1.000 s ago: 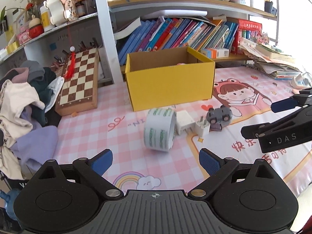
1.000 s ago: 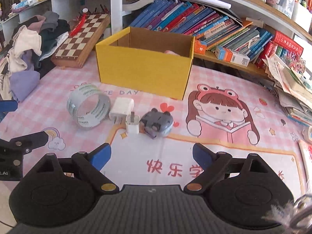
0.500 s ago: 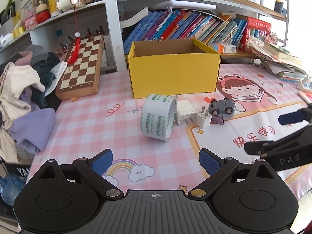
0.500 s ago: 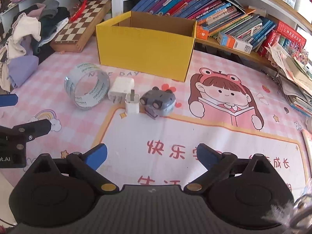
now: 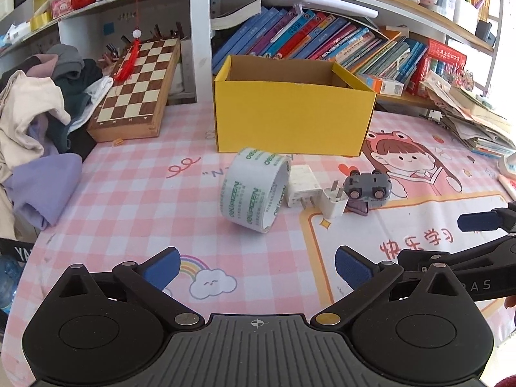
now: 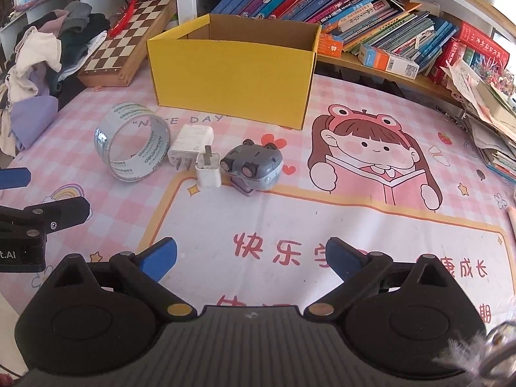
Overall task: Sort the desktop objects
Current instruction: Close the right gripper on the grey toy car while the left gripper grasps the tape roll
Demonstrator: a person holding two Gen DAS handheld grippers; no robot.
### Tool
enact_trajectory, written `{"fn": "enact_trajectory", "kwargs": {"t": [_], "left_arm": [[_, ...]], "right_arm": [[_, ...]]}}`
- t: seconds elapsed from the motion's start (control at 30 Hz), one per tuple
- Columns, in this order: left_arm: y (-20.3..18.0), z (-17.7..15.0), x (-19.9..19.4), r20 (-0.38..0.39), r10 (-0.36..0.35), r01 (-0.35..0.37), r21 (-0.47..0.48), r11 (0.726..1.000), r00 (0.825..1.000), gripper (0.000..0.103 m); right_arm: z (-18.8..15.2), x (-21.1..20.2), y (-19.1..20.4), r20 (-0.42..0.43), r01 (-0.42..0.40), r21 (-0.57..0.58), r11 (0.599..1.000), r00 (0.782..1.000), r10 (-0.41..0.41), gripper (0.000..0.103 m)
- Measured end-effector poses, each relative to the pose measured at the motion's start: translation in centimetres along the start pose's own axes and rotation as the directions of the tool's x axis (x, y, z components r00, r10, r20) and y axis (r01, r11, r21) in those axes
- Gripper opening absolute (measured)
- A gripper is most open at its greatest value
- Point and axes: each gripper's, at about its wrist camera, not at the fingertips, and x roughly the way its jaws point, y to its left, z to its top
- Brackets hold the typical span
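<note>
1. Left gripper [image 5: 255, 266] hovers low over the pink checked table mat [image 5: 135, 193]; its jaws are opening, already wide, with nothing between them. Right gripper [image 6: 252, 256] also stands wide and empty above the mat's red lettering.
2. Past the fingertips, the tape roll [image 5: 254, 190] stands on edge. The larger white charger [image 5: 303, 185] lies just beside it, the smaller white plug [image 5: 333, 201] stands prongs-up touching that charger, and the grey toy car [image 5: 367, 188] lies overturned, wheels showing, just beside the plug.
3. Behind this cluster sits the open yellow cardboard box [image 5: 293, 119]. Only bare brown inner walls show from here; its floor is hidden, so I cannot tell what it holds.
4. Farther back, a chessboard [image 5: 138, 80] leans by a clothes pile [image 5: 38, 122], and books [image 5: 309, 42] fill the shelf.
5. Against a second ago, a pink shape visible over the box rim no longer shows, and both views sit lower and closer to the cluster; the tape roll, chargers and car lie as before.
</note>
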Motion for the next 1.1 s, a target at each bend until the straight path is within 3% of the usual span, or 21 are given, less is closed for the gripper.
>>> {"fn": "enact_trajectory", "kwargs": {"t": [0.63, 0.9, 1.1], "left_arm": [[-2.2, 1.9, 3.2, -0.040, 0.054, -0.053, 0.030, 0.998, 0.998, 0.103], [-1.9, 2.7, 4.3, 0.010, 0.069, -0.070, 0.024, 0.997, 0.998, 0.103], [-2.0, 3.4, 5.8, -0.013, 0.044, -0.044, 0.012, 0.999, 0.999, 0.103]], "right_arm": [[3.1, 3.8, -2.3, -0.019, -0.075, -0.042, 0.996, 0.997, 0.074, 0.100], [4.2, 5.3, -3.5, -0.020, -0.098, -0.058, 0.993, 0.995, 0.097, 0.094], [5.0, 6.6, -4.1, -0.026, -0.118, -0.072, 0.990, 0.993, 0.116, 0.088]]}}
